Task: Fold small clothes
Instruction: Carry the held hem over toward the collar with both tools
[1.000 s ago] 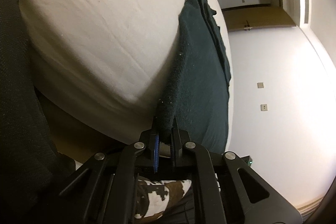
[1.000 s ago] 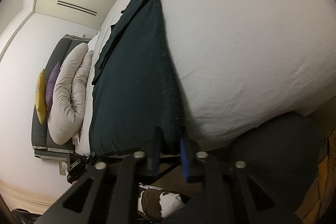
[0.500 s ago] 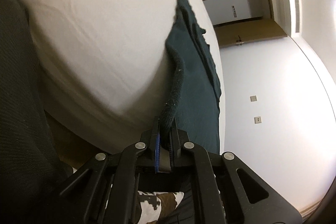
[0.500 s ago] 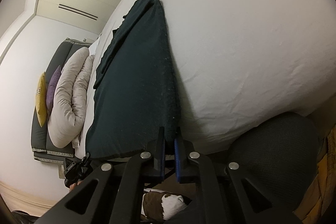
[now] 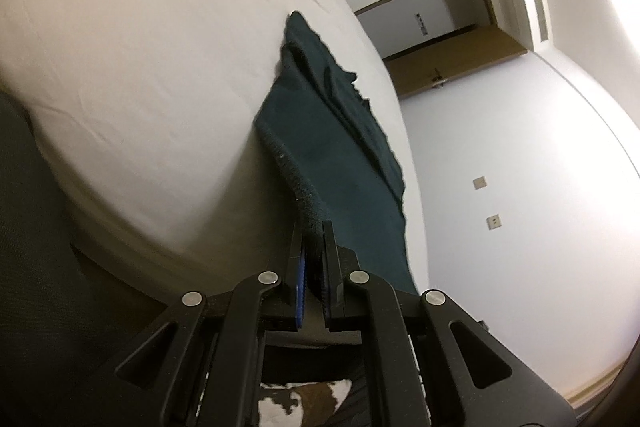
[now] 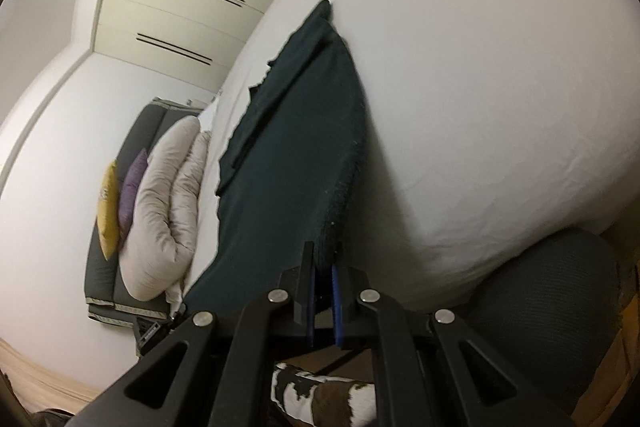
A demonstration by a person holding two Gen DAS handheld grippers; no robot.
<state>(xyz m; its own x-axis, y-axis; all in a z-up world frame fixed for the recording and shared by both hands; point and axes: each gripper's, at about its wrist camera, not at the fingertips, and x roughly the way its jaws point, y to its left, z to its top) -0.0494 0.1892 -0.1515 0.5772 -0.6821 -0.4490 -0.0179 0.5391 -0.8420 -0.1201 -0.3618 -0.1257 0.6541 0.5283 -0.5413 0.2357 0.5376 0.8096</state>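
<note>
Plainly, the dark green garment (image 5: 332, 155) lies spread on the white bed (image 5: 152, 39), its near edge lifted clear of the sheet and its far end resting on it. On the left side, the left gripper (image 5: 314, 231) has its jaws closed tight on one near corner of the hem, the thick knitted edge pinched between the pads. On the right side, the right gripper (image 6: 322, 253) has its jaws narrow and clamped on the opposite near corner of the same hem (image 6: 344, 187).

The fabric looks soft, limp and light, with a fuzzy, non-slip knit; it sags between the two holds and will drape wherever it is unsupported. The doubled hem at the corners is the soundest place to take hold, as it gives the pads bulk to bite on. A loose upper layer (image 6: 264, 107) lies rumpled along the far side and may shift if the cloth is swung over quickly. Beyond the bed, pillows (image 6: 160, 199) sit against a dark headboard.
</note>
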